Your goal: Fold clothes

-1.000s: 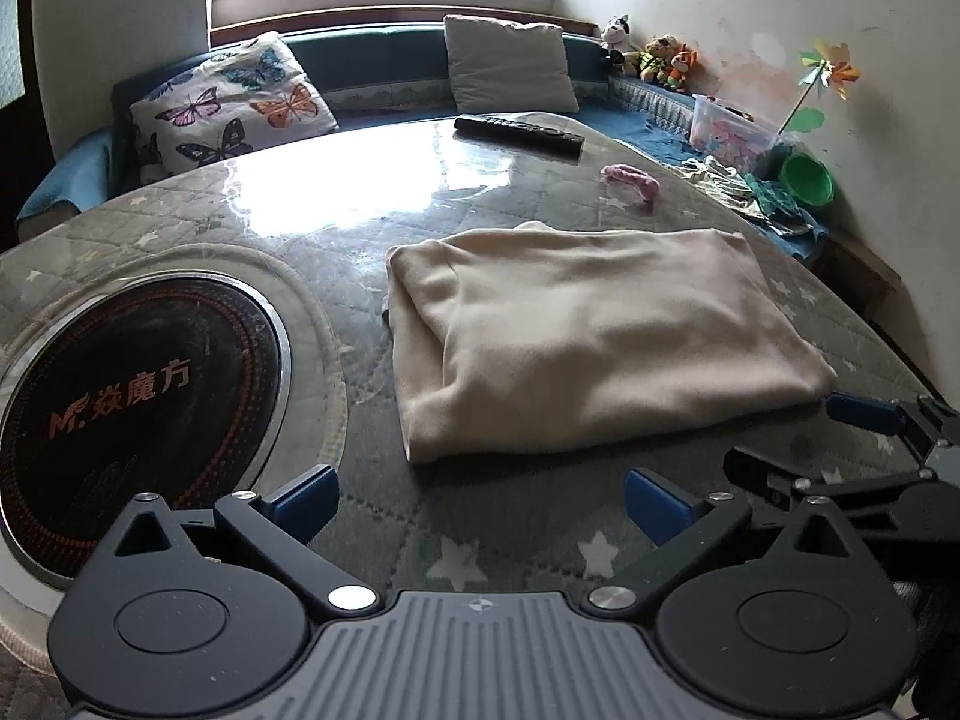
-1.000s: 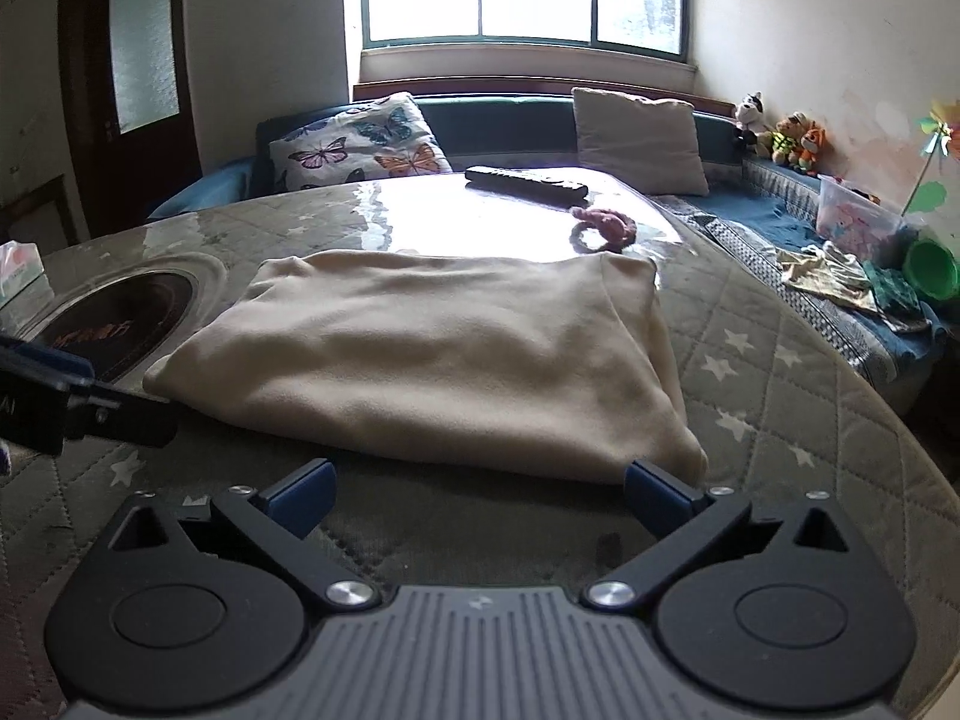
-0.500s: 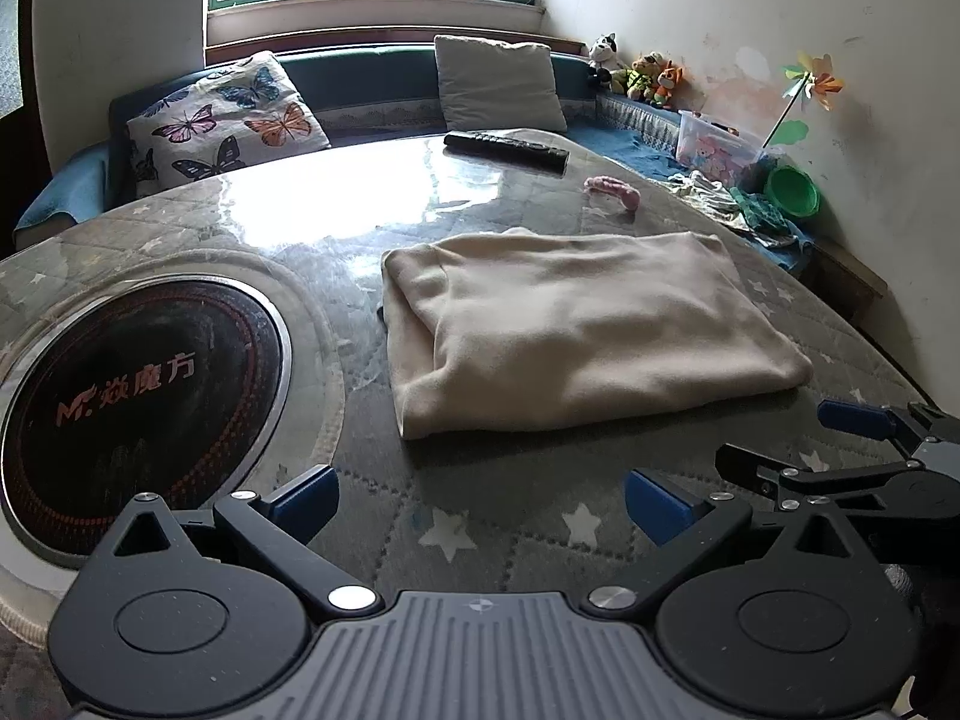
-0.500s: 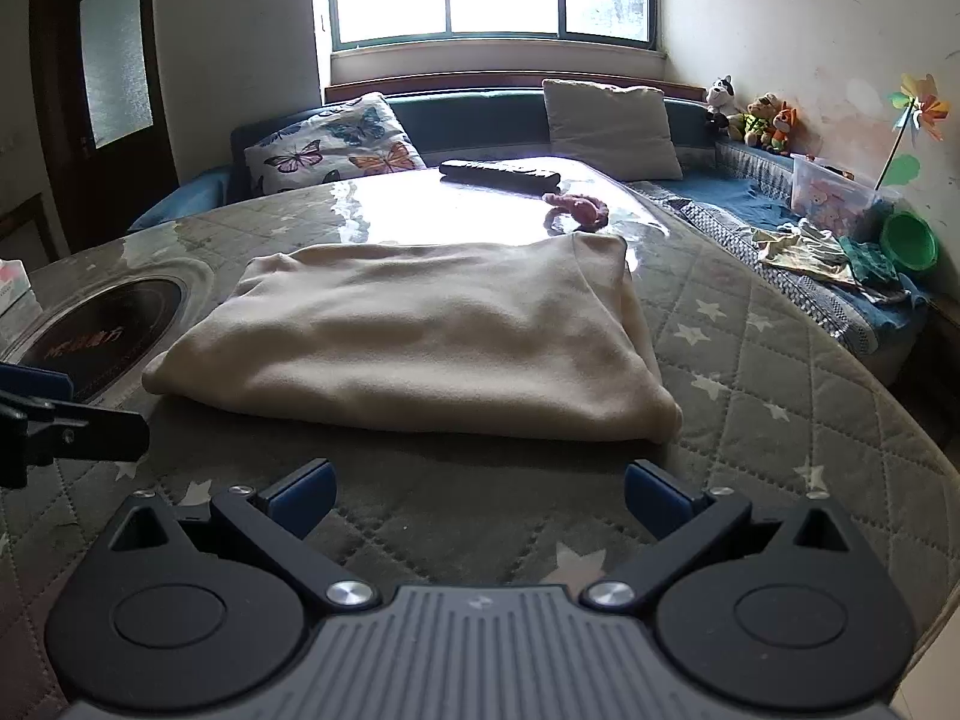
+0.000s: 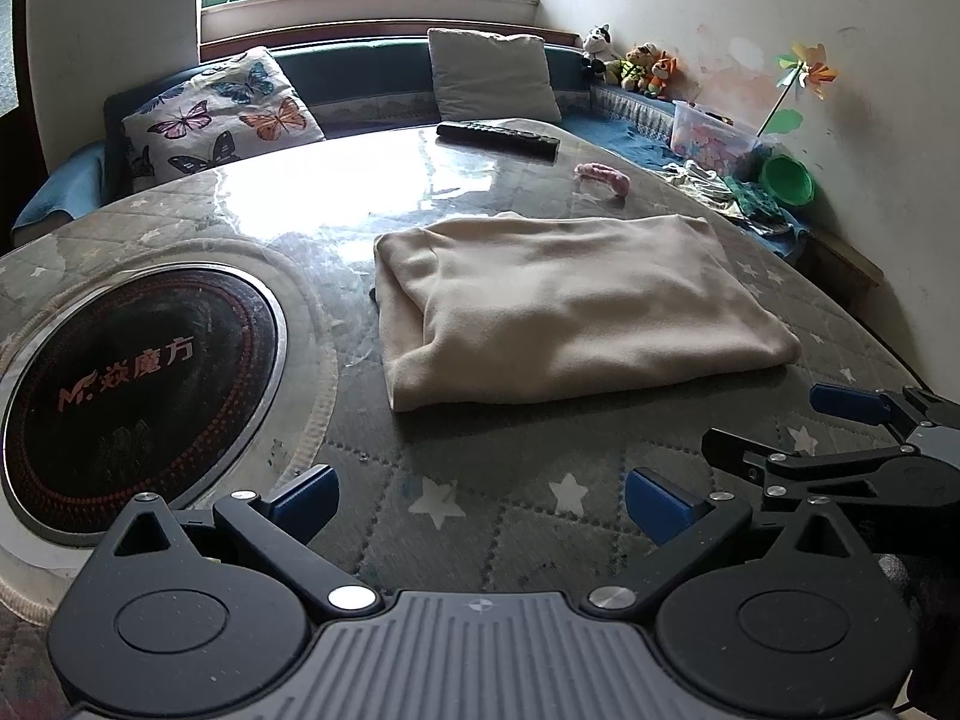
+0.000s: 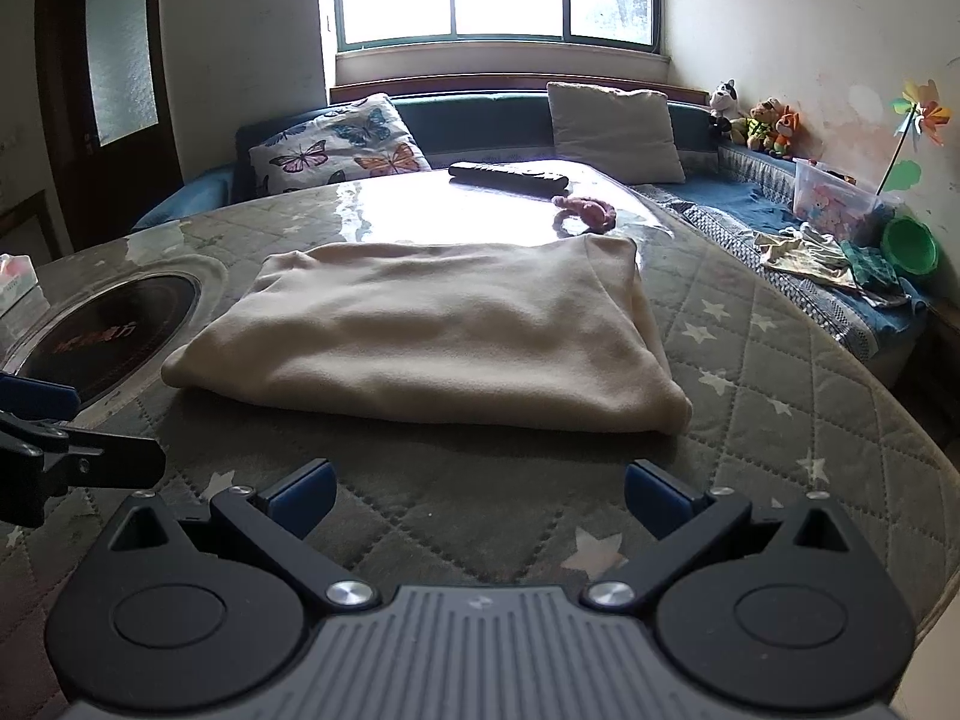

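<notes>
Cream garment (image 5: 564, 306) folded flat, edges rounded; both hand-held grippers (image 5: 480, 495) (image 6: 477, 489) spread apart, empty.

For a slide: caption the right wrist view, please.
Open right gripper facing a folded beige garment on the quilted table.

The desk (image 5: 480, 516) wears a grey quilted, star-printed cover. A folded beige garment (image 5: 564, 306) lies on it; left of the garment sits a round black cooktop (image 5: 138, 384), beyond it a pink toy (image 5: 603, 175) and a remote control (image 5: 498, 138).
</notes>
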### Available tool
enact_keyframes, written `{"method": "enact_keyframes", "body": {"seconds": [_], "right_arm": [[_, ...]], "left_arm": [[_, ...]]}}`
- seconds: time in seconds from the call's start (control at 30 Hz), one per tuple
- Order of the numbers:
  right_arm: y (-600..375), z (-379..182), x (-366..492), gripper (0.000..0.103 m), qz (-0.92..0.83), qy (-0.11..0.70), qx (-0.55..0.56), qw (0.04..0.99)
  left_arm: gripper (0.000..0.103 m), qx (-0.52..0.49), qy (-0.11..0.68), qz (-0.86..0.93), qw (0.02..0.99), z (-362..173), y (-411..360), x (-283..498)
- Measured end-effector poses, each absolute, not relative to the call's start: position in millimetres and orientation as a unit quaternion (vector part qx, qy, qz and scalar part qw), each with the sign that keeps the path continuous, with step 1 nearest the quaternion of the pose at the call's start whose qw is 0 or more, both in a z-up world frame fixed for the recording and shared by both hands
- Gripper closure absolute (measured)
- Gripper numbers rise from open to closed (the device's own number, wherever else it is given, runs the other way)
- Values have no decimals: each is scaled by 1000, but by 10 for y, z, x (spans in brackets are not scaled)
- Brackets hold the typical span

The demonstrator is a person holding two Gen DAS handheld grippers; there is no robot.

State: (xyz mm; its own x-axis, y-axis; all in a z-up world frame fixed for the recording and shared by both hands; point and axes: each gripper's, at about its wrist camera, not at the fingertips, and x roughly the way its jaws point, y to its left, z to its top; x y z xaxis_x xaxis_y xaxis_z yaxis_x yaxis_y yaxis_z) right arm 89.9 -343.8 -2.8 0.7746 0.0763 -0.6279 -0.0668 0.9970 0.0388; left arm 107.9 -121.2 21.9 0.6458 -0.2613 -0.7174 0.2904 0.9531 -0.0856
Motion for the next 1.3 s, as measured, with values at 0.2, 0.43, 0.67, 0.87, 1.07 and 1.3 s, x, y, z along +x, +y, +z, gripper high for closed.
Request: {"method": "enact_keyframes", "body": {"seconds": [0.2,0.43,0.67,0.87,1.07,1.3], "right_arm": [[-3420,-23,872,0,37,334,6,942],[-3409,-11,831,0,35,333,8,942],[-3416,-7,796,0,33,333,11,942],[-3433,6,762,0,30,331,13,943],[-3446,18,727,0,28,328,13,944],[-3444,16,706,0,28,329,16,944]], "left_arm": [[0,21,395,-156,905,209,-1230,1034],[0,26,395,-158,904,214,-1258,983],[0,31,395,-159,904,226,-1286,934],[0,38,391,-160,906,249,-1319,881],[0,50,383,-160,908,272,-1361,834],[0,66,373,-160,912,305,-1413,772]]}}
